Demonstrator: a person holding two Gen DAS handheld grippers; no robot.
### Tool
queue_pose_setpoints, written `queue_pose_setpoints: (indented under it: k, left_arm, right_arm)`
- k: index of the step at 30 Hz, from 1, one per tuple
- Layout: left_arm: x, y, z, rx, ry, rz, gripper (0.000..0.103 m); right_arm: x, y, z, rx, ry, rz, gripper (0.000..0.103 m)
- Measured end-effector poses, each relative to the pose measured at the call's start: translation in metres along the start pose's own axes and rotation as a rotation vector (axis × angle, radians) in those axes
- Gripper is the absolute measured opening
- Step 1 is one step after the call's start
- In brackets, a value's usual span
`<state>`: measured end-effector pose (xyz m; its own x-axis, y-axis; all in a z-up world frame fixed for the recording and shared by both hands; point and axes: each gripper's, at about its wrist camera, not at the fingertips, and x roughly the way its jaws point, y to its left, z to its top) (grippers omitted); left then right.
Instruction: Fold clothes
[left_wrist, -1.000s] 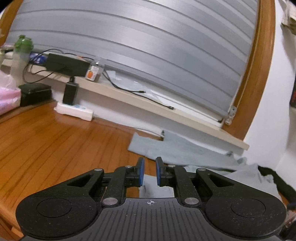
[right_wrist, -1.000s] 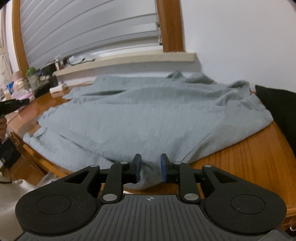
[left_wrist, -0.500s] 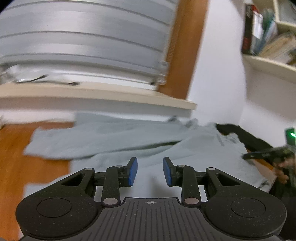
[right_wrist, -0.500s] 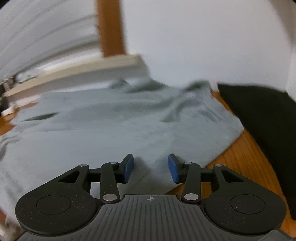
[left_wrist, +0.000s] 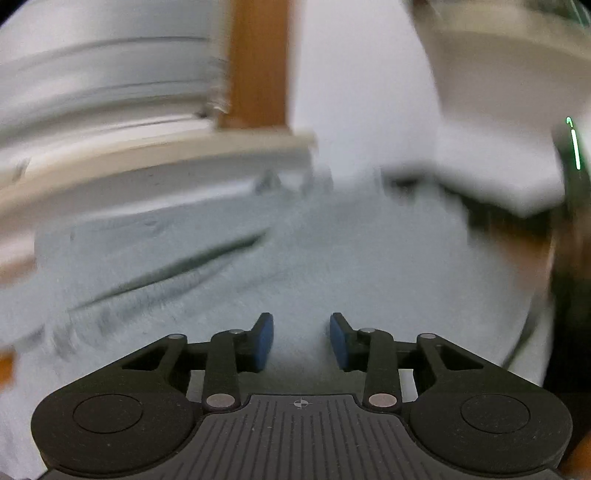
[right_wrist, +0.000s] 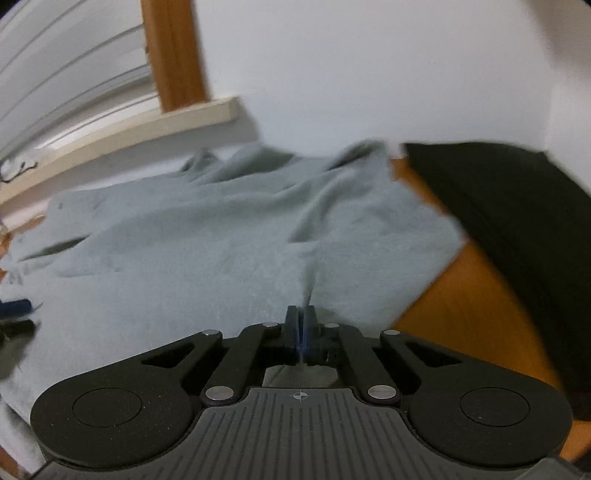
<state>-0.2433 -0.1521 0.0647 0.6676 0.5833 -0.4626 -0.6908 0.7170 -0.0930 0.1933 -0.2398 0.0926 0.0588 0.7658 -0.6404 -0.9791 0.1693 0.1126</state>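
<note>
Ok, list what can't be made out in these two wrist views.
- Left wrist view: motion blur smears the grey garment; its folds and edges can't be read.
- Left wrist view: right gripper is a dark smear, cut off by the right edge.
- Right wrist view: the cloth pinched in the right gripper is hidden by the pads.
- Right wrist view: black item is blurred, unidentifiable.

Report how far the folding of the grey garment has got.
Done: the grey garment lies spread over the wooden table, with no fold made. In hand: the right claw is shut on a pinch of cloth at the near hem, which ridges up from it; the left claw is opening over the cloth, gripping nothing. Left: the left grasp and every fold. The black garment lies untouched.
</note>
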Motion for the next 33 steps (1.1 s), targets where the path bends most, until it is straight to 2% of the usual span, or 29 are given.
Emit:
queue_pose_setpoints:
  k: [1,2,4,6,7,8,10,14,19,24,27,33]
  left_arm:
    - [0.000,0.005,0.000,-0.032,-0.009,-0.010,0.053]
    - [0.000,0.011,0.001,-0.064,-0.017,-0.020,0.058]
    - [0.000,0.018,0.000,-0.103,-0.012,-0.027,0.059]
    - [0.001,0.021,-0.001,-0.103,0.008,-0.043,0.068]
    - [0.002,0.021,0.000,-0.092,0.020,-0.044,0.075]
    - [0.003,0.020,0.000,-0.083,0.029,-0.042,0.075]
    - [0.005,0.020,0.001,-0.073,0.047,-0.044,0.076]
    - [0.010,0.013,0.001,-0.038,0.081,-0.050,0.077]
    - [0.008,0.013,0.000,-0.032,0.089,-0.045,0.078]
    - [0.003,0.015,0.001,-0.018,0.094,-0.033,0.080]
    - [-0.005,0.021,0.003,-0.013,0.088,-0.015,0.080]
    - [-0.028,0.047,0.006,-0.044,0.070,0.039,0.082]
  right_arm:
    - [-0.001,-0.003,-0.002,0.009,-0.008,0.001,0.001]
    - [-0.003,-0.005,-0.003,0.021,-0.017,0.000,0.001]
    - [-0.005,-0.011,-0.007,0.045,-0.037,-0.003,0.004]
    - [-0.009,-0.002,-0.005,0.031,-0.090,-0.007,0.016]
    - [-0.011,0.005,-0.003,0.008,-0.120,-0.010,0.036]
    - [-0.014,0.012,-0.002,-0.014,-0.150,-0.014,0.052]
    - [-0.016,0.025,0.003,-0.051,-0.177,0.005,0.059]
    - [-0.010,0.053,0.006,-0.104,-0.146,0.066,0.063]
    - [0.006,0.086,0.000,-0.173,-0.062,0.156,0.066]
    - [0.005,0.116,-0.006,-0.224,-0.024,0.218,0.071]
    - [0.003,0.134,-0.009,-0.255,-0.013,0.251,0.076]
    - [0.007,0.173,-0.009,-0.314,0.002,0.314,0.078]
